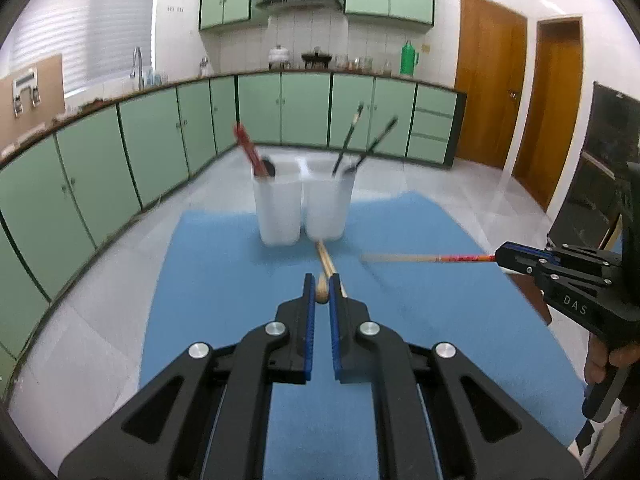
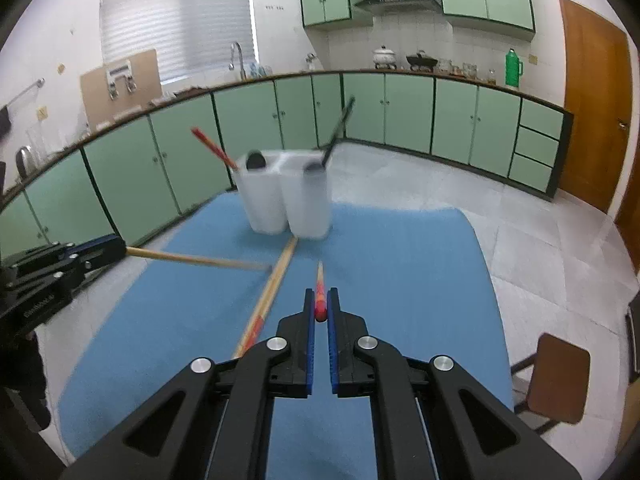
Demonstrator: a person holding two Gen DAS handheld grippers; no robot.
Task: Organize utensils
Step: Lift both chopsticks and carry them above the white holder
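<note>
Clamping both sides: left gripper (image 1: pixel 322 288) jaws pinch plain wooden chopstick (image 1: pixel 322 294), right gripper (image 2: pixel 321 304) jaws pinch red-ended chopstick (image 2: pixel 320 298), tips fwd. Only right wrist cam shows a third stick (image 2: pixel 270 294) on blue mat (image 2: pixel 400 280), left of jaws. White holders (image 1: pixel 304 208) straight ahead.

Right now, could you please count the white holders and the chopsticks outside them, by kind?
White holders: 2
Held chopsticks: 2, a plain chopstick in the left tongs, a red-ended chopstick in the right tongs
Lying chopsticks on the blue mat: apparently 2
Total: 6
</note>
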